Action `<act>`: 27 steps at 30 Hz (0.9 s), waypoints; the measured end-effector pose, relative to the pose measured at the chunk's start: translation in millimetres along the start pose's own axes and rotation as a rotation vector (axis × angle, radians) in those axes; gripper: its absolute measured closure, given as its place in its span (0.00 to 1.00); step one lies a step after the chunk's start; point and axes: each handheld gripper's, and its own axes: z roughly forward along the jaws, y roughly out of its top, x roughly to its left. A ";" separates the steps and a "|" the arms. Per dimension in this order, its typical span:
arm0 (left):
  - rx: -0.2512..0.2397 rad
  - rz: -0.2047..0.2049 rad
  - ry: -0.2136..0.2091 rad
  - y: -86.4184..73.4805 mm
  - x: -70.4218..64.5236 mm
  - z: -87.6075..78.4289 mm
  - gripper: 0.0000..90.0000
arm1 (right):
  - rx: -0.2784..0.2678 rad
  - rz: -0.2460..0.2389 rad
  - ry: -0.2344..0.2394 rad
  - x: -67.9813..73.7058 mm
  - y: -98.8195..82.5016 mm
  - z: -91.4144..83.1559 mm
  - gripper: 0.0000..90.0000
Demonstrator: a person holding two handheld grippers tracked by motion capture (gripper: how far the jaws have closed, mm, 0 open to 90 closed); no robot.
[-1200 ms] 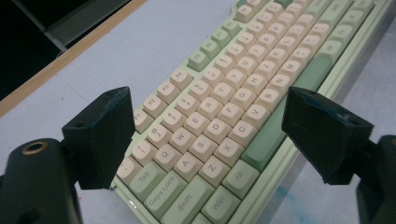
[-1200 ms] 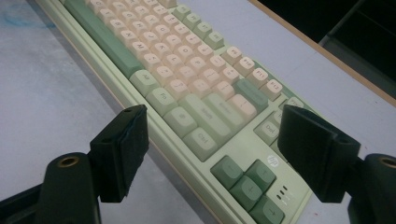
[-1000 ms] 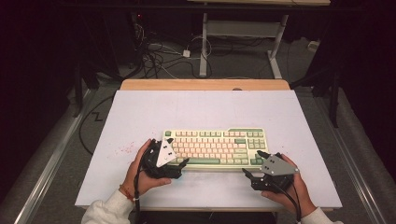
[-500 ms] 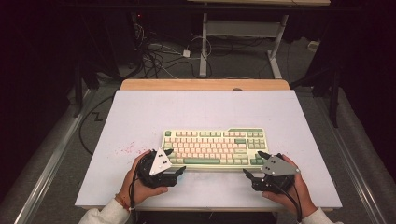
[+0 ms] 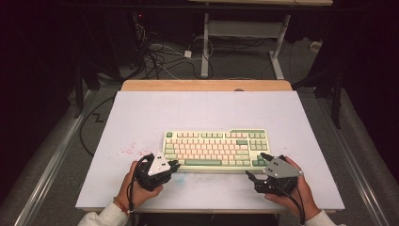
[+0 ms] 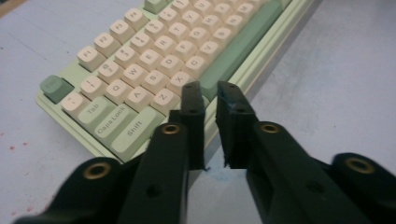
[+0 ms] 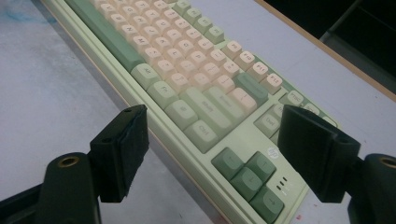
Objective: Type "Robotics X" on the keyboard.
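Observation:
A cream and green keyboard (image 5: 214, 149) lies across the middle of the pale table. At its front left corner a hand holds my left gripper (image 5: 175, 165). In the left gripper view its jaws (image 6: 209, 91) have just been closing and stand almost together, nothing between them, pointing at the keyboard (image 6: 154, 60) near the Z key. My right gripper (image 5: 256, 165) sits at the front right corner. Seen from the right gripper view (image 7: 212, 126), its jaws are wide open, and the keyboard (image 7: 201, 88) edge runs past between them untouched.
The table (image 5: 141, 117) has a wooden strip (image 5: 207, 85) along its far edge. Red specks (image 5: 127, 151) mark the surface left of the keyboard, and a faint blue smudge (image 5: 188, 175) lies in front of it. Cables (image 5: 160, 54) and a desk frame (image 5: 244, 28) are on the floor beyond.
The left gripper's jaws went from wide open to nearly together, and that hand drew slightly toward the near edge. The right gripper and the keyboard stayed put.

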 end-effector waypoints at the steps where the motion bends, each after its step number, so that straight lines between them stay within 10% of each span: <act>1: 0.003 0.002 0.000 0.1 0.1 0.0 0.93 | 0.001 -0.003 0.000 0.3 0.0 -0.1 0.27; 27: 0.081 -0.003 -0.060 39.7 5.8 51.1 0.97 | 0.008 0.005 -0.015 -4.1 -1.7 -0.5 0.28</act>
